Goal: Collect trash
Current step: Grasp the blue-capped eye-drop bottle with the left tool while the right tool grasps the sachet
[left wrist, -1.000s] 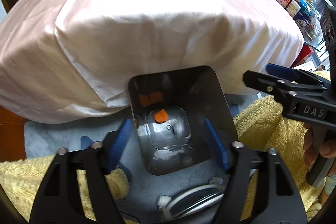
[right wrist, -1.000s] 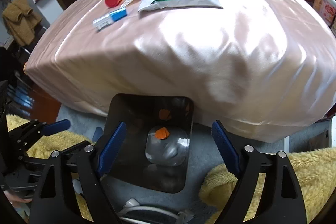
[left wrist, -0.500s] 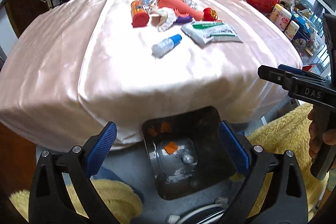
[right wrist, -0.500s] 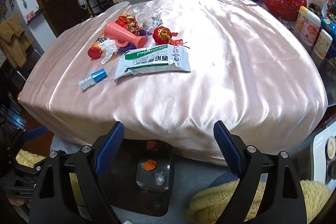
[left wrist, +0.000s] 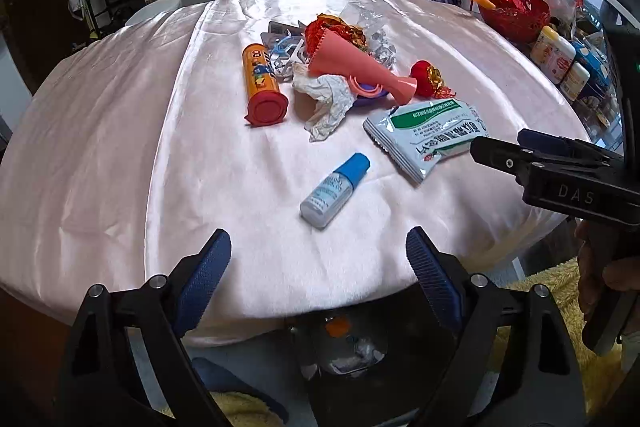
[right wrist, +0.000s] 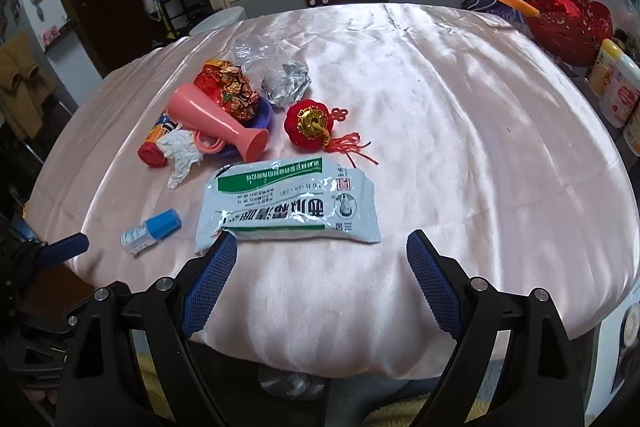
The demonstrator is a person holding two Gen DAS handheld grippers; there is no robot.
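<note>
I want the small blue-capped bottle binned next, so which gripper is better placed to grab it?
Left, probably. The left gripper is open with the blue-capped bottle just ahead between its fingers. The right gripper faces the green-and-white packet instead.

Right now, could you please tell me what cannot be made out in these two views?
- Dark metal trash bin: left view, mostly hidden by the pink satin tablecloth edge and the left tongs; barely shows in the right view.
- Orange cylindrical tube with red cap: right view, largely behind the pink plastic horn.
- Print on the small blue-capped white bottle: too small.
</note>
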